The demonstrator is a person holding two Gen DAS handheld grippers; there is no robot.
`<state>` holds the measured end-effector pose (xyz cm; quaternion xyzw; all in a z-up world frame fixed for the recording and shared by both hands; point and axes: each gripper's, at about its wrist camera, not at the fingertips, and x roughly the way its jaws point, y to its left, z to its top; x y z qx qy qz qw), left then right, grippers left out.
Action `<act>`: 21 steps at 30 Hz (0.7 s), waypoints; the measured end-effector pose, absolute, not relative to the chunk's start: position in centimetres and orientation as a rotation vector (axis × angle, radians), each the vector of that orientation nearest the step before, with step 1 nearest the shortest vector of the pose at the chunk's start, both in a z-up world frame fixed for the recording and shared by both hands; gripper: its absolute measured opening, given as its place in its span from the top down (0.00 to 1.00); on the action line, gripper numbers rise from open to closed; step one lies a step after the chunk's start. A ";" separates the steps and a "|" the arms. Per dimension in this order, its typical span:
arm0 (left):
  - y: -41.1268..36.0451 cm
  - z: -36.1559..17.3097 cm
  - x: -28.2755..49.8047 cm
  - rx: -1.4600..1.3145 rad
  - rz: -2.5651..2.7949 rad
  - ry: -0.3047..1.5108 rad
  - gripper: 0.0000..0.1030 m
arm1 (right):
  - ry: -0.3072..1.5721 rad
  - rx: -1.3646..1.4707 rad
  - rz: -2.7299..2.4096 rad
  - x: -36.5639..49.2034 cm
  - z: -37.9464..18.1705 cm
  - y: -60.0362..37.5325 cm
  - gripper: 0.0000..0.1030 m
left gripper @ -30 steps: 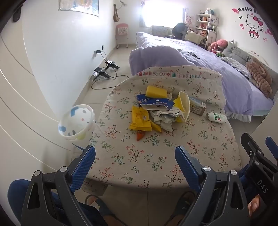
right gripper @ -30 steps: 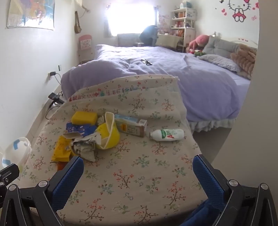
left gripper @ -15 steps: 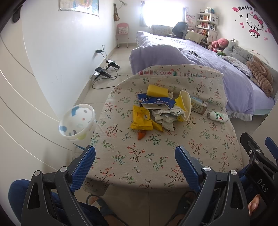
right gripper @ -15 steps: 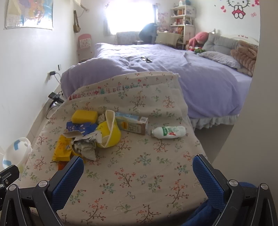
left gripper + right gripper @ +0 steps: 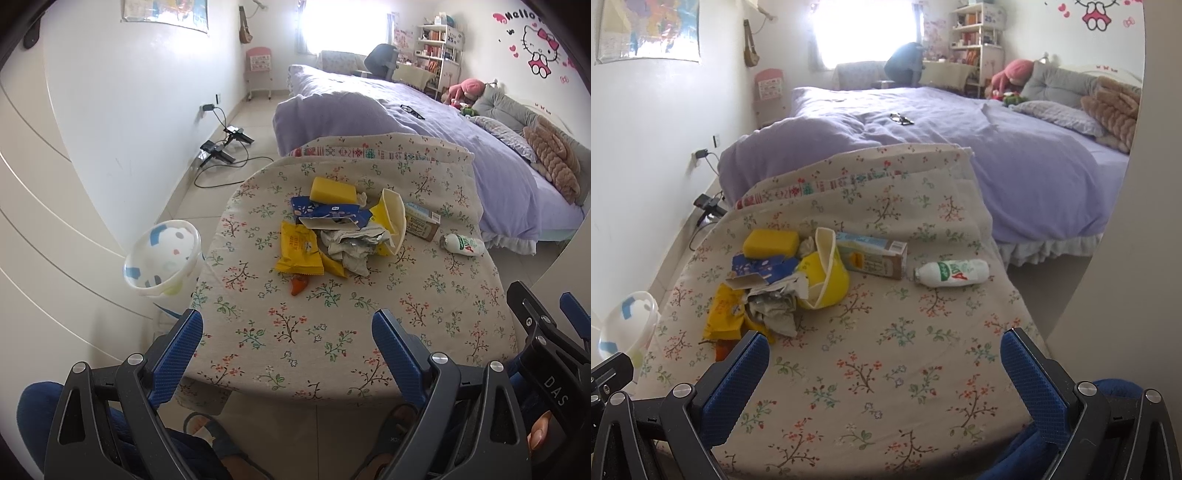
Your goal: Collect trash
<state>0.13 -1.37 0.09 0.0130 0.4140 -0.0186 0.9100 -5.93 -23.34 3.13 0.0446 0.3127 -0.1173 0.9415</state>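
A heap of trash lies mid-table on the floral cloth (image 5: 332, 332): a yellow sponge-like block (image 5: 332, 190), a blue wrapper (image 5: 328, 214), a yellow snack bag (image 5: 297, 249), crumpled paper (image 5: 352, 245), a yellow bowl-shaped lid (image 5: 391, 221), a small carton (image 5: 421, 221), a white bottle (image 5: 463, 243) on its side and an orange scrap (image 5: 298, 285). My left gripper (image 5: 287, 339) hangs open over the table's near edge. My right gripper (image 5: 884, 363) is open too, short of the carton (image 5: 873, 254) and bottle (image 5: 953, 272). Both hold nothing.
A white cartoon-face waste bin (image 5: 162, 256) stands on the floor left of the table, also seen as bin (image 5: 626, 325). A purple bed (image 5: 424, 133) lies beyond the table. Cables and chargers (image 5: 221, 147) sit by the left wall. A person's legs (image 5: 207, 443) show below.
Both views have drawn back and risen a little, so the table and trash look slightly smaller and lower. Nothing on the table has moved; both grippers stay open.
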 end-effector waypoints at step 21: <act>-1.0 -1.0 3.2 0.042 -0.080 0.919 0.08 | 0.691 0.117 -0.208 -3.9 1.8 -23.6 0.00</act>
